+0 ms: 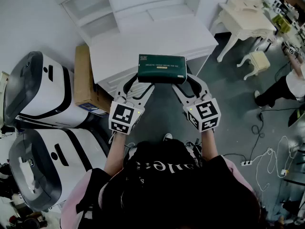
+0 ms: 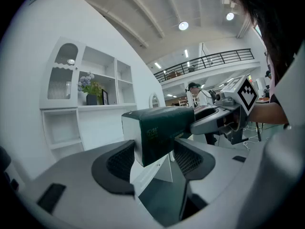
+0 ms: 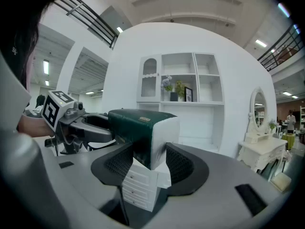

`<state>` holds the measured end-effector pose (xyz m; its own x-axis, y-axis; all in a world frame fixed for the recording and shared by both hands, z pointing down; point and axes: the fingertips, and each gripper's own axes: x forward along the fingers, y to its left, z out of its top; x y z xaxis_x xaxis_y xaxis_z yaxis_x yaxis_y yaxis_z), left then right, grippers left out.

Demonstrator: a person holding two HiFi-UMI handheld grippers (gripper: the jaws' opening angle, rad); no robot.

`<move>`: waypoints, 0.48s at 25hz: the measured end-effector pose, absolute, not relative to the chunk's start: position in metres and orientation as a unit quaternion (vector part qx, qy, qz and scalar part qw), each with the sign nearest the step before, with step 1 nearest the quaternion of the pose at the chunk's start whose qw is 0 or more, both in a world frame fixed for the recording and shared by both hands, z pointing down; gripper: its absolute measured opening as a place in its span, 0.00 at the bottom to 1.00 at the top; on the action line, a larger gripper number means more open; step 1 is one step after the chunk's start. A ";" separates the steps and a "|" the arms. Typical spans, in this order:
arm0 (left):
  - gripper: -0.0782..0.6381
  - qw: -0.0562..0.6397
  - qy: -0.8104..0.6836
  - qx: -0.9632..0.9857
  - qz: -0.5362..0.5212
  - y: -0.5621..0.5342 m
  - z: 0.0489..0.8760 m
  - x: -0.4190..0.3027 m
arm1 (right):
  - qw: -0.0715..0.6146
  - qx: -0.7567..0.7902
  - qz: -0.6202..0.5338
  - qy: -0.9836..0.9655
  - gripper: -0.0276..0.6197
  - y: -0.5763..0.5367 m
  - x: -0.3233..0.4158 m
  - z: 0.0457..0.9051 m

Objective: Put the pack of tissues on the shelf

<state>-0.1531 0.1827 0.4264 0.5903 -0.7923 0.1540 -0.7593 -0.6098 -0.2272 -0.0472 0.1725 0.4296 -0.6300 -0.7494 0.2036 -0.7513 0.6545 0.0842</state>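
Pack of tissues (image 1: 162, 69): dark green, lying flat in the air, held level between the two grippers. In the head view it hangs over the counter's front edge, right of that edge's middle.
Left gripper (image 1: 138, 84): its fingers (image 2: 119, 162) are clamped on the pack's left end, one dark pad against each side.
Right gripper (image 1: 189, 81): its fingers (image 3: 183, 163) are clamped on the pack's right end in the same way.
Counter (image 1: 143, 46): white and bare on top. Its drawer fronts (image 3: 136, 185) show just below the pack in the right gripper view.
Shelf (image 3: 181, 78): white unit at the counter's back edge, well apart from the pack. It has open compartments and an arched glazed door at the left.
On the shelf: flowers (image 3: 167, 83) and a small frame (image 3: 188, 94). What the frame shows is too small to tell.
Hard to read: the pale print on the pack's top is too small to make out.
Hidden: the pack's underside, and the parts of both ends covered by the pads.
Left of the counter: a cardboard box (image 1: 85, 80), partly under the counter's left edge, and two white-and-black machines (image 1: 43, 94), cut off at the picture's edge.
Right side: a white dressing table (image 1: 243, 18), a stool (image 1: 257, 61) and floor cables (image 1: 267, 161). Another person (image 1: 290, 85) is cut off at the border.
Bottom of head view: the holder's dark top covers the floor below.
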 end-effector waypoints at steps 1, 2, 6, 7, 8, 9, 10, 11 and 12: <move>0.47 0.068 0.437 -0.889 -0.120 0.182 0.427 -0.153 | 0.111 0.415 0.004 -0.903 0.41 0.172 -0.047 0.430; 0.47 0.067 0.438 -0.888 -0.120 0.181 0.428 -0.153 | 0.111 0.415 0.004 -0.903 0.41 0.171 -0.047 0.431; 0.47 0.066 0.440 -0.887 -0.122 0.180 0.431 -0.153 | 0.110 0.413 0.004 -0.904 0.41 0.170 -0.046 0.432; 0.47 0.066 0.440 -0.887 -0.123 0.180 0.431 -0.153 | 0.110 0.412 0.004 -0.905 0.41 0.169 -0.047 0.433; 0.47 0.066 0.441 -0.886 -0.123 0.179 0.431 -0.153 | 0.109 0.411 0.005 -0.905 0.41 0.168 -0.047 0.434; 0.47 0.066 0.442 -0.886 -0.123 0.178 0.431 -0.153 | 0.109 0.410 0.005 -0.906 0.41 0.167 -0.047 0.435; 0.47 0.066 0.443 -0.886 -0.124 0.178 0.432 -0.152 | 0.109 0.409 0.007 -0.906 0.41 0.166 -0.046 0.436; 0.47 0.065 0.443 -0.886 -0.125 0.178 0.433 -0.150 | 0.108 0.408 0.008 -0.907 0.41 0.165 -0.044 0.437; 0.47 0.063 0.444 -0.885 -0.125 0.177 0.433 -0.147 | 0.108 0.407 0.009 -0.907 0.41 0.165 -0.041 0.438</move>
<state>-0.1466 0.1769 0.4334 0.5741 -0.8021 0.1642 -0.7705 -0.5972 -0.2232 -0.0408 0.1646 0.4376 -0.6457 -0.7359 0.2038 -0.7400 0.6689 0.0708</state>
